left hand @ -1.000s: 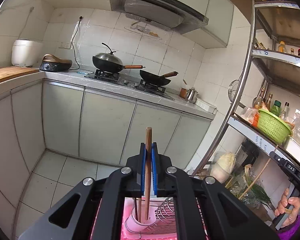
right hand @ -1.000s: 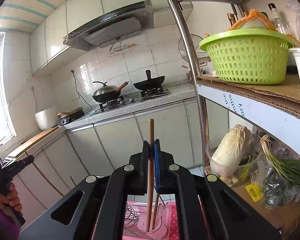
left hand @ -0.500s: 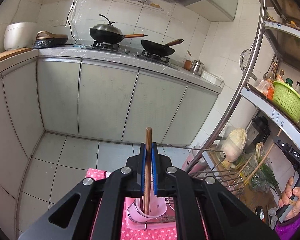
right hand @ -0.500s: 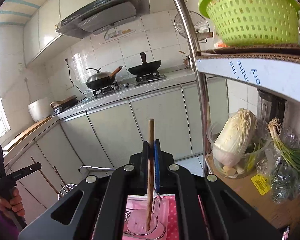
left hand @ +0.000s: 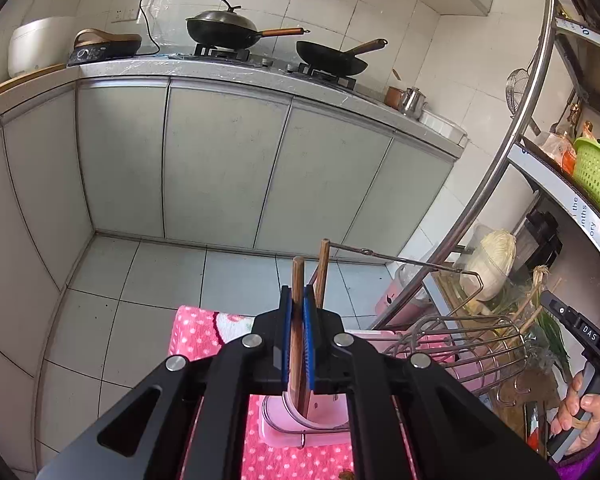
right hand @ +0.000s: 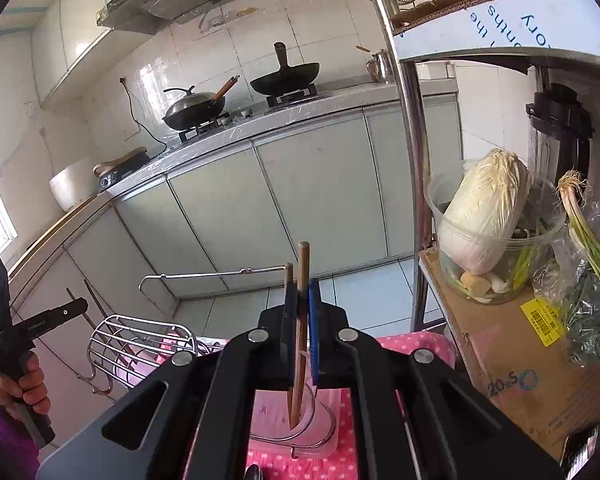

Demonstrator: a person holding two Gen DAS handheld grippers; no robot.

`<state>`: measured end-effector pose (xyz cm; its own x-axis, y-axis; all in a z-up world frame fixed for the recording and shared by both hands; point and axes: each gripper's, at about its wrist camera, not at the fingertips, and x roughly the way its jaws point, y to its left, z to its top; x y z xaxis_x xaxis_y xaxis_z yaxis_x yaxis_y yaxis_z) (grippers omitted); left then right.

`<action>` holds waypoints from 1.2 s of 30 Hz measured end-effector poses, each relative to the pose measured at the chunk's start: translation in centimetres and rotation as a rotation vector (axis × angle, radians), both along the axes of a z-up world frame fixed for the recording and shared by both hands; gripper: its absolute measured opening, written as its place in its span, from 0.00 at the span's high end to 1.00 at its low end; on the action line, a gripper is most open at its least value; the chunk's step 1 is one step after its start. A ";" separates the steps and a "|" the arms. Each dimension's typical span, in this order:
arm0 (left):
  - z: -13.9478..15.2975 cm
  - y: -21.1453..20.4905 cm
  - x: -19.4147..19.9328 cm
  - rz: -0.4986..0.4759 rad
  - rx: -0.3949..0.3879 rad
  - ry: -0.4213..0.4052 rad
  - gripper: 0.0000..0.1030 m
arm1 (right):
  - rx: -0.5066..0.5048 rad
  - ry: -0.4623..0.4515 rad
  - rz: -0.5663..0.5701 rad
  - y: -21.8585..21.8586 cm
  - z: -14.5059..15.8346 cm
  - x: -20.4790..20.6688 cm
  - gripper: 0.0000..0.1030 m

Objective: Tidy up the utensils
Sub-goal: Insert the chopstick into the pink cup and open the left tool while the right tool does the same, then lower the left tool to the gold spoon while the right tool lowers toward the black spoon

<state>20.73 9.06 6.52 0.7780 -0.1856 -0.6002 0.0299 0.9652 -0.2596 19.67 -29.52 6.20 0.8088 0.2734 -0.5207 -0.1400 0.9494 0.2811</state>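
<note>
My left gripper (left hand: pixel 297 300) is shut on a brown wooden chopstick (left hand: pixel 297 280) that stands upright, its lower end in a pink utensil cup (left hand: pixel 316 412) held by a wire rack (left hand: pixel 456 344). My right gripper (right hand: pixel 301 296) holds a second wooden chopstick (right hand: pixel 302 280) between its blue pads, lower tip in the same pink cup (right hand: pixel 300 416). Each view shows the other chopstick beside its own, in the left wrist view (left hand: pixel 322 276) and in the right wrist view (right hand: pixel 288 280). The rack sits on a pink dotted cloth (left hand: pixel 204 332).
A wire basket section (right hand: pixel 136 340) of the rack lies to the side. A metal shelf post (right hand: pixel 412 160) stands close by, with a cabbage tub (right hand: pixel 488 216) and a cardboard box (right hand: pixel 512 344). Grey cabinets (left hand: pixel 220 168) and woks (left hand: pixel 224 28) are behind.
Both grippers have moved down toward the rack. The chopsticks' lower ends now sit deeper in the pink cup, and the two chopsticks stand close together.
</note>
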 end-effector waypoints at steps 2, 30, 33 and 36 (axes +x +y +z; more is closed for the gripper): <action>-0.4 0.0 0.2 0.002 -0.007 0.008 0.95 | -0.017 0.012 0.008 0.5 -0.4 0.0 0.95; 1.1 -0.7 -9.9 -0.115 -0.054 -0.077 0.66 | 0.070 0.030 0.018 -0.5 -1.1 -8.2 0.63; -1.0 -1.7 -10.9 -0.149 -0.064 -0.030 0.66 | 0.091 0.099 0.049 0.0 -3.6 -9.3 0.63; -3.9 -2.9 -11.3 -0.177 -0.079 0.053 0.66 | 0.102 0.180 0.080 0.9 -6.4 -9.9 0.63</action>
<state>9.43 6.11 2.58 0.6970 -0.3649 -0.6172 0.1820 0.9226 -0.3400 9.74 -28.64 -0.21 0.6785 0.3919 -0.6213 -0.1528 0.9026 0.4024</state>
